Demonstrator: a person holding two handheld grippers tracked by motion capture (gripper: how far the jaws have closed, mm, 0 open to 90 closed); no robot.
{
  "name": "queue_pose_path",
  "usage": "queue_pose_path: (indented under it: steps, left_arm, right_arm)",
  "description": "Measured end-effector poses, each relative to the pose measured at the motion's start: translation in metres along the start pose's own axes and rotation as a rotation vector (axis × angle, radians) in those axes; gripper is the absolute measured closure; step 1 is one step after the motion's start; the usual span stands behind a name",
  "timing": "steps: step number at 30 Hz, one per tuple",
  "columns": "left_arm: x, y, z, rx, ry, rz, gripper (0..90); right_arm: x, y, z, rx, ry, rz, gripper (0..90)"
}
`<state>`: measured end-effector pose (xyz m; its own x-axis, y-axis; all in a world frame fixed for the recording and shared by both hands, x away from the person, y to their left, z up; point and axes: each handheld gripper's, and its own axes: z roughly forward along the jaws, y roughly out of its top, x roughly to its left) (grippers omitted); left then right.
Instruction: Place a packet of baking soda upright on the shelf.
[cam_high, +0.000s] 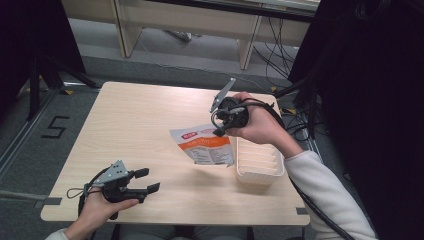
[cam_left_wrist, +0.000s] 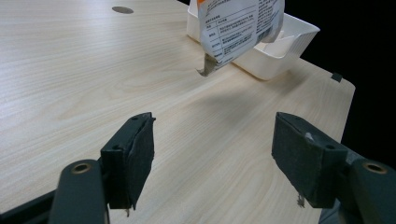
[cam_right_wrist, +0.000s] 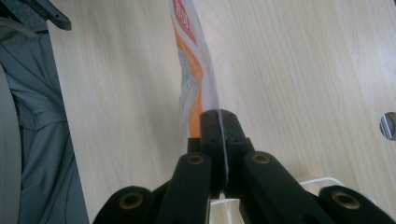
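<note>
A flat white and orange printed pouch (cam_high: 204, 145) hangs above the wooden table, just left of a white ribbed tray (cam_high: 260, 172). My right gripper (cam_high: 220, 131) is shut on the pouch's upper right corner. In the right gripper view its jaws pinch the pouch (cam_right_wrist: 194, 70) edge-on between them, right gripper (cam_right_wrist: 218, 122). The left gripper (cam_high: 148, 180) rests open near the table's front left, nothing between its fingers. In the left gripper view the pouch (cam_left_wrist: 238, 28) hangs ahead in front of the tray (cam_left_wrist: 280, 51), and the left gripper (cam_left_wrist: 212, 158) has its pads wide apart.
The light wooden table (cam_high: 135, 120) has bare surface at the left and centre. A small round grommet (cam_left_wrist: 122, 10) sits in the far tabletop. Cables and dark equipment crowd the right side beyond the table edge; grey floor lies to the left.
</note>
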<state>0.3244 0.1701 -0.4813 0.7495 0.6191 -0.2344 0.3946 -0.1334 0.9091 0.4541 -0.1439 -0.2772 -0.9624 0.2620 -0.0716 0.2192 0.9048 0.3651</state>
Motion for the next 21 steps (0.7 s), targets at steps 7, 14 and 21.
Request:
queue_pose_path:
  steps: [7,14,21]
  left_arm:
    - [-0.002,-0.001,0.0,-0.008,-0.001,-0.023,29.5]
    - [-0.002,-0.001,0.0,0.001,0.007,-0.023,29.5]
    - [-0.002,-0.001,0.0,0.002,0.007,-0.022,29.6]
  right_arm:
    - [-0.006,-0.002,-0.01,0.003,-0.002,0.0,90.0]
    - [-0.012,-0.007,-0.016,0.013,-0.005,-0.012,90.0]
    - [-0.018,-0.009,-0.021,0.018,-0.015,-0.03,90.0]
